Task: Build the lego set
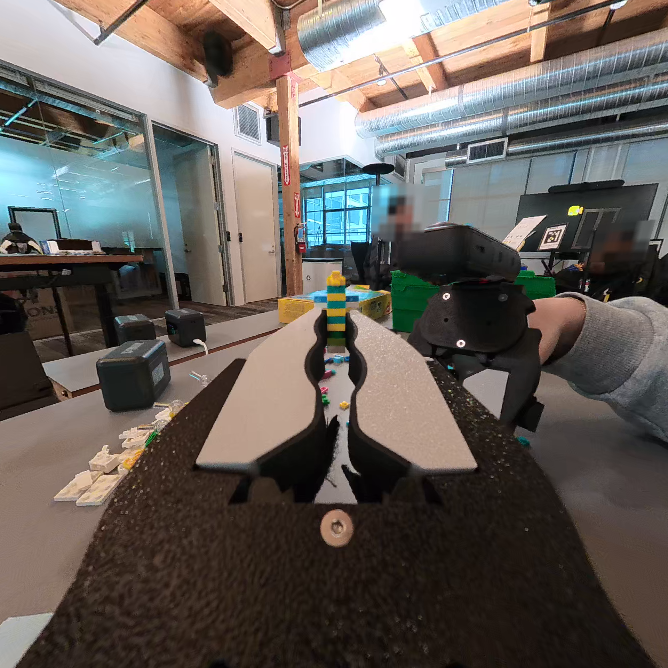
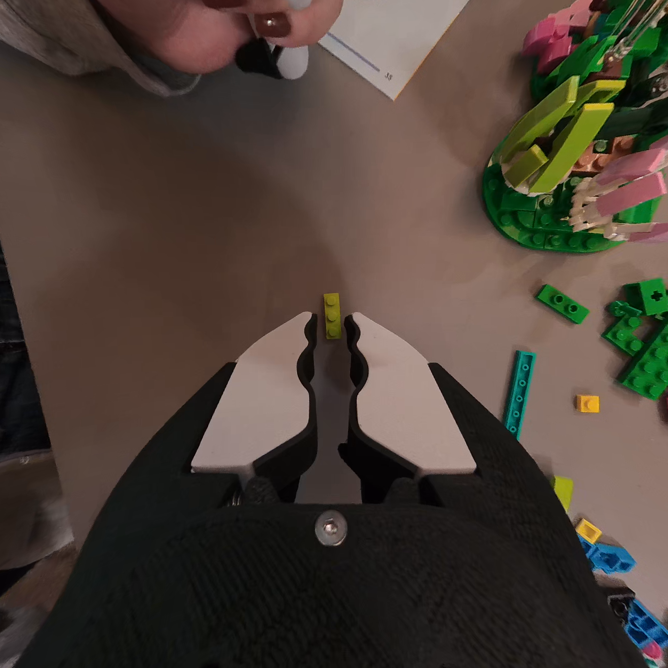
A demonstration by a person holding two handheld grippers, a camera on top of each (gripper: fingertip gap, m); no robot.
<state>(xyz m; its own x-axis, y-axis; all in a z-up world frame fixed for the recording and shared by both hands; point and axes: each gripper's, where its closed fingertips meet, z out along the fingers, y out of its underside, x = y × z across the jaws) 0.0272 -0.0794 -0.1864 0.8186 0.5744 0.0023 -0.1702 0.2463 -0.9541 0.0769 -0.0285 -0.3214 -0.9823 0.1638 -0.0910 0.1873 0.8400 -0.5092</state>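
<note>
The green flower model (image 2: 564,202) up and to the right of the right gripper (image 2: 329,318) looks partly built, many loose pieces (image 2: 643,361) remain on the tabletop (image 2: 180,217), and both this gripper and the left gripper (image 1: 336,318) stand slightly apart, the right one around a lime plate (image 2: 332,316) lying flat, not yet clamped.

- Red signs (image 1: 286,164) with lettering, on the wooden post (image 1: 289,224).
- Printed marker card (image 1: 552,236), on a stand.
- Booklet page (image 2: 383,39), small number at its corner.
</note>
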